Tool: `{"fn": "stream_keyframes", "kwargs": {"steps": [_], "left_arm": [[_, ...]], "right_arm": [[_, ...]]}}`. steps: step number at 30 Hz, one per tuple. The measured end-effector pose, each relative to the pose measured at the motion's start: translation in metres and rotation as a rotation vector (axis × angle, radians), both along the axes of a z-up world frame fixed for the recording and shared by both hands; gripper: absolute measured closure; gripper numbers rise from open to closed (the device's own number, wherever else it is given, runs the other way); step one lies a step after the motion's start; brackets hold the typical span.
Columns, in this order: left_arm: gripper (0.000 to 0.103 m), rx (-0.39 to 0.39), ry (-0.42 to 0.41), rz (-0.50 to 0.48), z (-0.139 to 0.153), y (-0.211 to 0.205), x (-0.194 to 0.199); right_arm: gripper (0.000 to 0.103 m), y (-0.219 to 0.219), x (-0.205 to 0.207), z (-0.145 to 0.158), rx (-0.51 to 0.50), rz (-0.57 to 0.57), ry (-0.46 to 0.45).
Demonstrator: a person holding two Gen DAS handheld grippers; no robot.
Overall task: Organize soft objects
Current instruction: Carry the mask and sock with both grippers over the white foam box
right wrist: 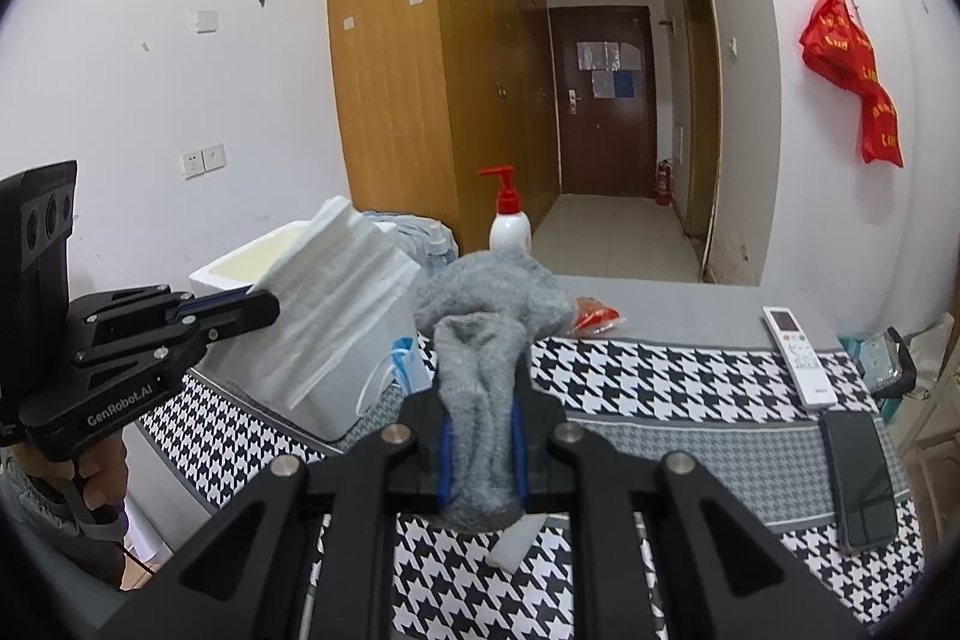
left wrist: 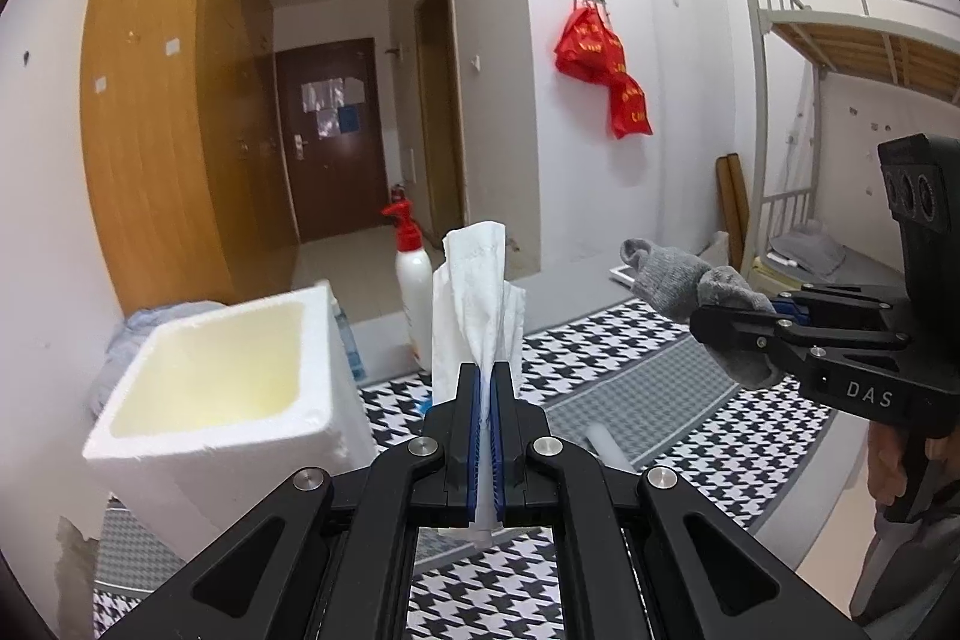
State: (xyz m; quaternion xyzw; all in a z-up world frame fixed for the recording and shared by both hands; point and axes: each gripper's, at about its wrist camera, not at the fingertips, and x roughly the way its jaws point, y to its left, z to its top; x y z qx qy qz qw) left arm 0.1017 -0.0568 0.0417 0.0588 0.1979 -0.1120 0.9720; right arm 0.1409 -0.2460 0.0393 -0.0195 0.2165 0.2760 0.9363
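Folded white tissue [left wrist: 480, 298], light and floppy, is pinched low by the left gripper [left wrist: 485, 436] just right of the foam box [left wrist: 198, 400]. Farther right, the right gripper [right wrist: 483, 451] clamps a gray sock [right wrist: 486, 334], probably mid-length; soft, unbreakable.

grippers: two, left gripper [left wrist: 486, 400] and right gripper [right wrist: 483, 436]
tissue [left wrist: 480, 292]: one
grey sock [right wrist: 486, 340]: one
foam box [left wrist: 198, 376]: one
pump bottle [right wrist: 509, 220]: one
remote control [right wrist: 801, 358]: one
phone [right wrist: 858, 478]: one
red bags [left wrist: 600, 69]: two
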Motion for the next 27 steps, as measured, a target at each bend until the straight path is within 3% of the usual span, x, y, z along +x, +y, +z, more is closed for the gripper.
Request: {"fn": "stream_keyframes", "kwargs": {"steps": [27], "left_arm": [[0.1,0.013,-0.084,0.153,0.027,0.038,-0.011]], "right_arm": [[0.085,0.041,0.008,0.02,-0.003,0.128,-0.04]]}}
